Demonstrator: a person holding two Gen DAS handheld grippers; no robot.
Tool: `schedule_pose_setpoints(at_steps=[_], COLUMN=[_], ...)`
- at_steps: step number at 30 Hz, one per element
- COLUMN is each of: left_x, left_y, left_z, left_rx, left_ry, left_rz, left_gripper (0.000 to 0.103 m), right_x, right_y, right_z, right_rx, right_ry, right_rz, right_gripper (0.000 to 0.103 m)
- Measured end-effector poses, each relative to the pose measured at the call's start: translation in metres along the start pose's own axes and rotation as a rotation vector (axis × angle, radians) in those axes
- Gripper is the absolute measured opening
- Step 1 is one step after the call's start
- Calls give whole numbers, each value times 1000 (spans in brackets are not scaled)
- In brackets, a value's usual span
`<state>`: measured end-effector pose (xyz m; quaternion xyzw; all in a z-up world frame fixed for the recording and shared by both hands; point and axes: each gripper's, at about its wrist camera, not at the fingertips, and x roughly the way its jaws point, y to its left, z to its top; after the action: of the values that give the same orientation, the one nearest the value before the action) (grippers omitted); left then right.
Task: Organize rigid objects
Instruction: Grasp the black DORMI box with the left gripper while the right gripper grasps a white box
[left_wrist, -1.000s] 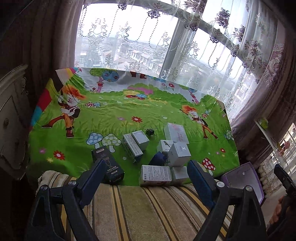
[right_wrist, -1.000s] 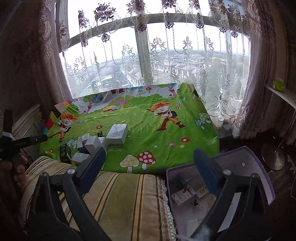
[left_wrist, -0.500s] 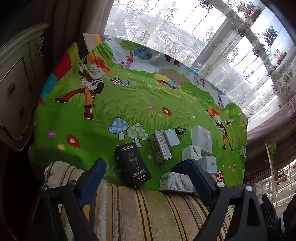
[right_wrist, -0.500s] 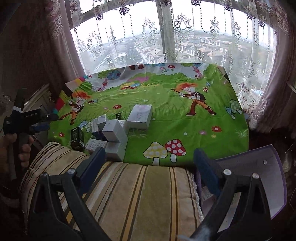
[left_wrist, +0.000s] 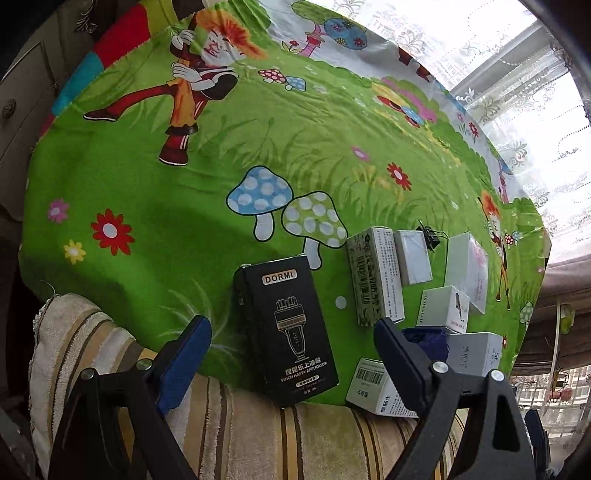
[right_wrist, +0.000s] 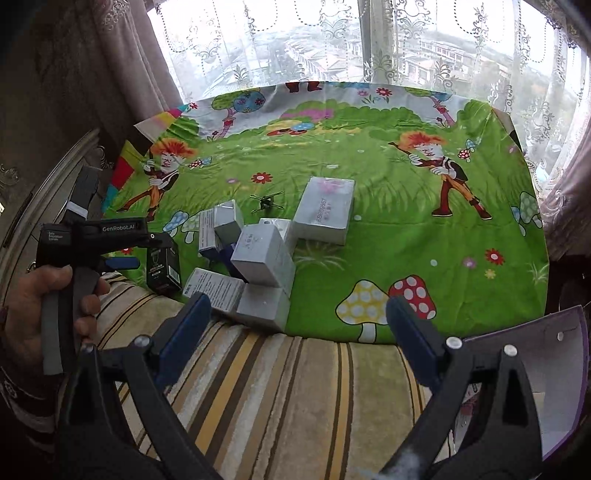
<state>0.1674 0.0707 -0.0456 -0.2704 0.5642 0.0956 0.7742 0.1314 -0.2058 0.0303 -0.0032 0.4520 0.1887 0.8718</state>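
A black DORMI box (left_wrist: 288, 328) lies flat at the near edge of the green cartoon cloth (left_wrist: 184, 192). My left gripper (left_wrist: 291, 343) is open, its fingers either side of the box and just above it, not touching. To its right lie several white and grey boxes (left_wrist: 375, 275), a dark blue item (left_wrist: 428, 338) and a small black clip (left_wrist: 428, 236). My right gripper (right_wrist: 299, 314) is open and empty above the striped cushion (right_wrist: 280, 387). In the right wrist view the left gripper (right_wrist: 122, 263) is beside the black box (right_wrist: 162, 264) and the pile of boxes (right_wrist: 264, 254).
A purple storage bin (right_wrist: 554, 373) stands at the right, below the cushion edge. A large flat white box (right_wrist: 327, 208) lies behind the pile. A wooden dresser (left_wrist: 22, 96) stands to the left. Lace curtains and a window are behind the table.
My left gripper has moved down and forward to the black box, which now sits between its open fingers. My right gripper has swung left, away from the purple bin, toward the pile.
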Motion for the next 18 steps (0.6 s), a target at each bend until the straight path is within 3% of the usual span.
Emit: schedule_pose_setpoints(at_steps=[6, 8, 10, 14, 18], left_x=[15, 22, 20, 16, 12], left_y=[-2, -2, -5, 0, 11], left_z=[-4, -5, -5, -10, -15], left_rx=[45, 58, 76, 74, 44], left_ry=[-20, -5, -28, -63, -82], left_rz=[54, 68, 93, 81, 35], left_gripper=[82, 70, 65, 57, 53], right_x=[40, 49, 57, 70, 83], right_y=[13, 15, 15, 16, 16], right_z=[-1, -3, -4, -7, -9], right_rx=[24, 33, 37, 36, 52], right_ry=[90, 120, 155, 207, 253], right_rz=[31, 33, 28, 24, 39], right_gripper=[97, 97, 97, 96, 87])
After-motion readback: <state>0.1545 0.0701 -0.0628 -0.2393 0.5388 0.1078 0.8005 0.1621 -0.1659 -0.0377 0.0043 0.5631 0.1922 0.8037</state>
